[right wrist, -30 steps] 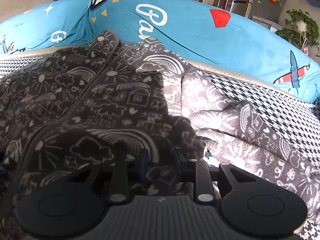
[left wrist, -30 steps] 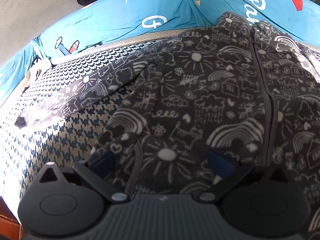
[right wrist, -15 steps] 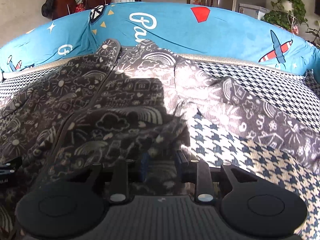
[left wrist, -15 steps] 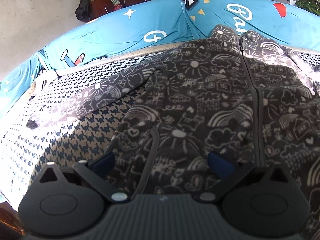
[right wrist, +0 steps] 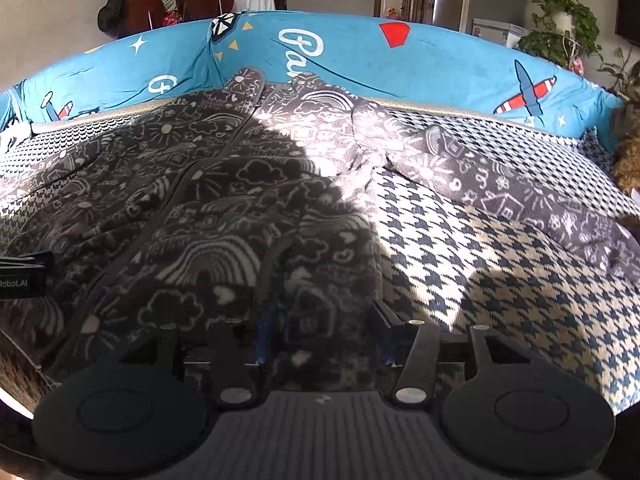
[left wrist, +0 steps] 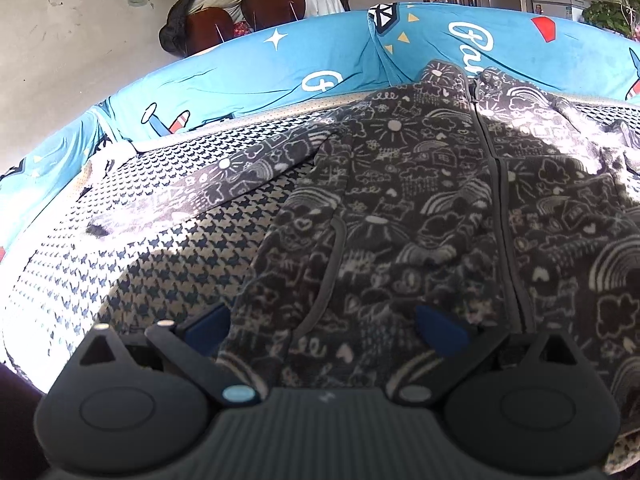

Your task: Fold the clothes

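Since the earlier pictures both grippers have drawn back from the jacket, so more of the checked cover and the room behind now shows in each view, and the right gripper's pads have spread from a narrow pinch to about half open.

The jacket [left wrist: 432, 208], dark grey fleece with white doodles of suns, clouds and rainbows, lies front up and zipped across the middle and right of the left wrist view. Its collar reaches the blue cushions [left wrist: 248, 76] at the top, and one sleeve stretches toward the left edge over the checked cover [left wrist: 132, 248].

The left gripper [left wrist: 324, 326] sits low in the frame with its blue pads wide apart. The jacket's lower hem lies between them, and neither pad presses on the cloth.

In the right wrist view the jacket [right wrist: 224, 200] fills the left and centre, with its other sleeve running to the right edge over the checked cover [right wrist: 500, 280]. The right gripper [right wrist: 324, 324] has its jaws opening; the hem corner lies between the pads, no longer clamped. The left gripper's body shows at the left edge.
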A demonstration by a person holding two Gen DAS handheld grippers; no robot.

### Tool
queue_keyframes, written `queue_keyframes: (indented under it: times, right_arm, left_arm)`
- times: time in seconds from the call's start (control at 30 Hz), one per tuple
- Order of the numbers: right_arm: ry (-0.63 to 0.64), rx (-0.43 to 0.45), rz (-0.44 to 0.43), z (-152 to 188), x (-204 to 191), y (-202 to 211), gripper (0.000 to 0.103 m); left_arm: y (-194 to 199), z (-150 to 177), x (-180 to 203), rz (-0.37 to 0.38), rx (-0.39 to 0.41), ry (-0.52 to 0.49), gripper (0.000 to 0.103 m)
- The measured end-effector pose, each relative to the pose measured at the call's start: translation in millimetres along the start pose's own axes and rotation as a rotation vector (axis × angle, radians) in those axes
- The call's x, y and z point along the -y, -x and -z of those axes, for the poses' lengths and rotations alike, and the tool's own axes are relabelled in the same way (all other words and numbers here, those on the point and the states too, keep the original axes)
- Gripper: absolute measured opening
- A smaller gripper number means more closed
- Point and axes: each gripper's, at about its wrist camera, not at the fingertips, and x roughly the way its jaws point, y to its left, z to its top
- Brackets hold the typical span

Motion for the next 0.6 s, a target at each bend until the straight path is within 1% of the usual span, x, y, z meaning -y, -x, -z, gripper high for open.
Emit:
queue_keyframes:
  times: [0.1,0.2,0.27,0.37,0.43,0.47,0.53,0.57,0.6]
  right_arm:
    - [-0.075,-0.033,-0.033,11.5,15.4,7.7,0.058]
    - [-0.132,-0.059,-0.068,19.8,24.8,12.6,0.064]
    - [-0.157,-0.07,-0.091,22.9,28.2,14.1,0.064]
    - [-0.158,-0.074,-0.15,23.2,25.5,13.9,0.064]
    - [-0.143,-0.071,-0.156,24.2,20.4,13.2,0.063]
    - [-0.133,-0.069,-0.152,24.9,17.4,12.8,0.061]
    - [-0.118,-0.059,-0.151,25.2,14.2,12.6,0.045]
    - [-0.116,-0.057,-0.158,25.1,13.6,13.1,0.04]
    - [-0.113,-0.054,-0.166,25.1,12.9,13.8,0.031]
  left_arm:
    - [4.6,3.3,-4.8,-0.002,0.001,0.011,0.103]
    - [8.6,4.7,-7.5,-0.014,0.013,0.015,0.103]
    - [10.3,6.0,-9.0,-0.021,0.016,0.015,0.103]
    - [12.1,7.4,-12.4,-0.019,0.017,0.027,0.103]
    - [12.7,8.2,-15.6,-0.021,0.016,0.041,0.103]
    - [12.8,8.6,-17.2,-0.025,0.017,0.047,0.103]
    - [12.9,9.9,-20.6,-0.037,0.018,0.056,0.103]
    - [12.9,10.4,-22.3,-0.043,0.018,0.06,0.103]
    - [12.8,10.7,-24.1,-0.049,0.019,0.064,0.103]
